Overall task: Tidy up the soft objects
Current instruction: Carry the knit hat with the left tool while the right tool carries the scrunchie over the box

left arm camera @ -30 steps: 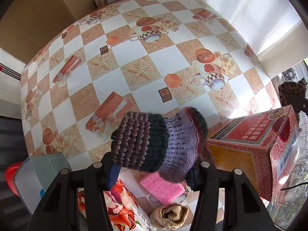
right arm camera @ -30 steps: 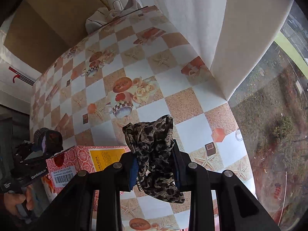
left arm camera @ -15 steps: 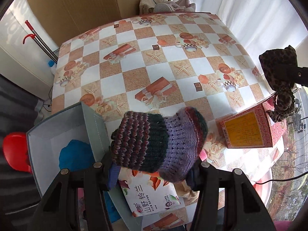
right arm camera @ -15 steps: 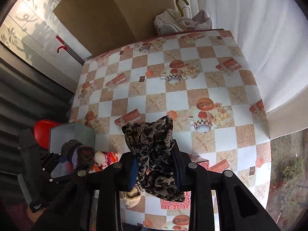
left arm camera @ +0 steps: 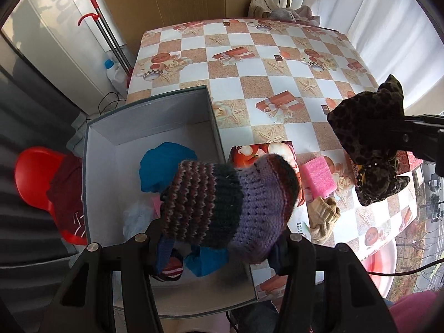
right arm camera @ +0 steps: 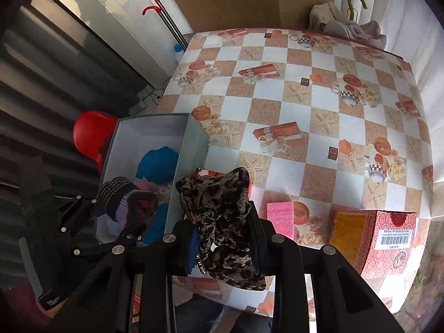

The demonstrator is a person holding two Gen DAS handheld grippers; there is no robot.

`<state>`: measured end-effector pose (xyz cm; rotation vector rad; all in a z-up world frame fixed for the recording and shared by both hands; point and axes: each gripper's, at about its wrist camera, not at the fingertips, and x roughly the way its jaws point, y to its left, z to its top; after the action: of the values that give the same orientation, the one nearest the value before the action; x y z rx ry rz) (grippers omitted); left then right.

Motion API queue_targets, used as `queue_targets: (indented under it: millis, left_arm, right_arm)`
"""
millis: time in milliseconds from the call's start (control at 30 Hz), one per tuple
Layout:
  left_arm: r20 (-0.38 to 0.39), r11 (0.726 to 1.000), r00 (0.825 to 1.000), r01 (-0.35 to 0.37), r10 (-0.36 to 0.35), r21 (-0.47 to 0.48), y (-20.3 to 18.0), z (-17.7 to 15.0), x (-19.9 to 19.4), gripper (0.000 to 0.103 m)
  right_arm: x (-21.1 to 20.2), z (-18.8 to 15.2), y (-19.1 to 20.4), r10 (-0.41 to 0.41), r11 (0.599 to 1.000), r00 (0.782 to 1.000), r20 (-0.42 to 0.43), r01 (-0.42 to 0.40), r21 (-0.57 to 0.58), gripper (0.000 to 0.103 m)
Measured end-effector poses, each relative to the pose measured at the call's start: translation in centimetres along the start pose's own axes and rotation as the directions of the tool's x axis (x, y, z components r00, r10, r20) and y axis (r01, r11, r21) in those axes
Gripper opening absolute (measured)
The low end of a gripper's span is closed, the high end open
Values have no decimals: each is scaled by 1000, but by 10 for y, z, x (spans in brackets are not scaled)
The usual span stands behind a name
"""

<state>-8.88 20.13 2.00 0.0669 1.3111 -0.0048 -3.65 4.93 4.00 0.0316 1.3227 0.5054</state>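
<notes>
My left gripper (left arm camera: 222, 238) is shut on a striped purple knitted hat (left arm camera: 227, 199) and holds it above the open grey box (left arm camera: 155, 111) at the table's near left. The box holds a blue cloth (left arm camera: 163, 166) and other soft items. My right gripper (right arm camera: 224, 238) is shut on a leopard-print cloth (right arm camera: 219, 216) and holds it in the air near the box's right wall (right arm camera: 188, 161). That cloth also shows in the left wrist view (left arm camera: 369, 138). The knitted hat shows over the box in the right wrist view (right arm camera: 125, 199).
A pink sponge (left arm camera: 316, 177), a beige sock (left arm camera: 323, 216) and a tissue pack (left arm camera: 263, 149) lie right of the box on the checkered table (left arm camera: 249, 69). A red carton (right arm camera: 374, 238) stands at the near right. A red stool (left arm camera: 36, 177) is left of the table.
Both grippers have risen and shifted left with their loads. The left gripper with the hat has moved from over the table to above the open box. Both grips are unchanged.
</notes>
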Motion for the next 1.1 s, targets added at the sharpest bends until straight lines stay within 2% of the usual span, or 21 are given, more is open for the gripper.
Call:
queue_targets:
  millis: [300, 667, 867, 1100]
  left_arm:
    - [3, 998, 1000, -20, 20, -52, 33, -20, -3, 59]
    - [25, 994, 999, -29, 32, -109, 54, -29, -6, 59]
    - [10, 988, 999, -37, 38, -147, 64, -37, -3, 59]
    - [28, 986, 998, -52, 57, -156, 69, -30, -13, 59]
  right_arm:
    - [15, -2, 46, 12, 996, 999, -40, -16, -83, 31]
    - [24, 2, 76, 4, 988, 998, -68, -14, -153, 31]
    - [34, 5, 79, -1, 987, 996, -89, -14, -160, 31]
    - [22, 19, 92, 5, 980, 999, -41, -13, -198, 31]
